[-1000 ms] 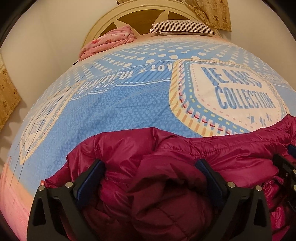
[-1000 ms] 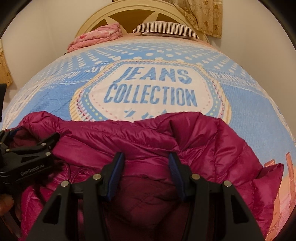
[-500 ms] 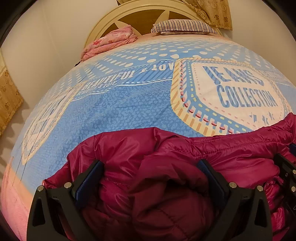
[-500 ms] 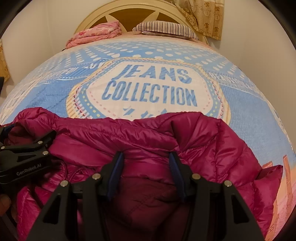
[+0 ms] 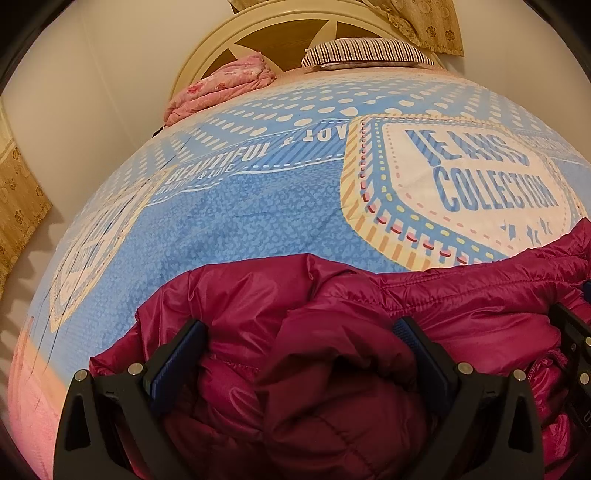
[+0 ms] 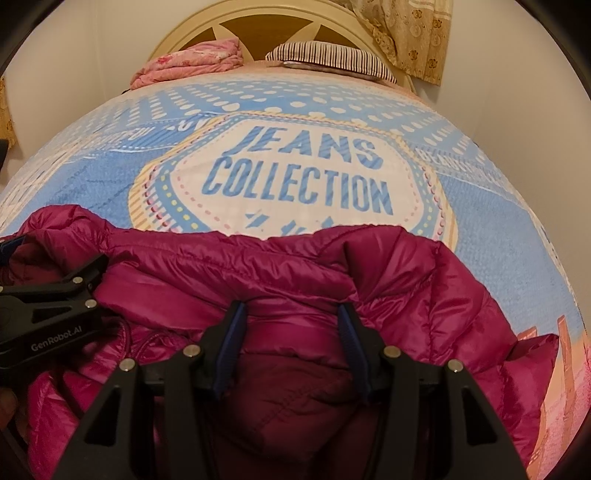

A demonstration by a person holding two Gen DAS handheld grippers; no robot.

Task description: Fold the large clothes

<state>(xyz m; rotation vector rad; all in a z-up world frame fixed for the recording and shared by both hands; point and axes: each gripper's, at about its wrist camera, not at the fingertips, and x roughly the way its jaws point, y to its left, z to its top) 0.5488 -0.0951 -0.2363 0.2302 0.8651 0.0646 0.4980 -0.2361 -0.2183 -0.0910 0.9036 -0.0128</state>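
A magenta puffer jacket (image 5: 258, 295) lies bunched at the near end of the bed, its far edge resting on the blue printed cover (image 5: 240, 221). My left gripper (image 5: 299, 325) stands wide, and a thick puffy fold of the jacket fills the space between its blue pads. In the right wrist view the jacket (image 6: 406, 277) spreads to the right; my right gripper (image 6: 291, 308) is shut about halfway on a fold of it. The left gripper (image 6: 55, 295) shows at the left edge, buried in the fabric. The jacket's near part is hidden below both grippers.
The bed cover (image 6: 498, 221) reads "JEANS COLLECTION" and stretches far beyond the jacket. A folded pink blanket (image 5: 221, 88) and a striped pillow (image 5: 362, 51) lie at the headboard (image 5: 280, 33). White walls flank the bed; a patterned curtain (image 5: 22, 199) hangs left.
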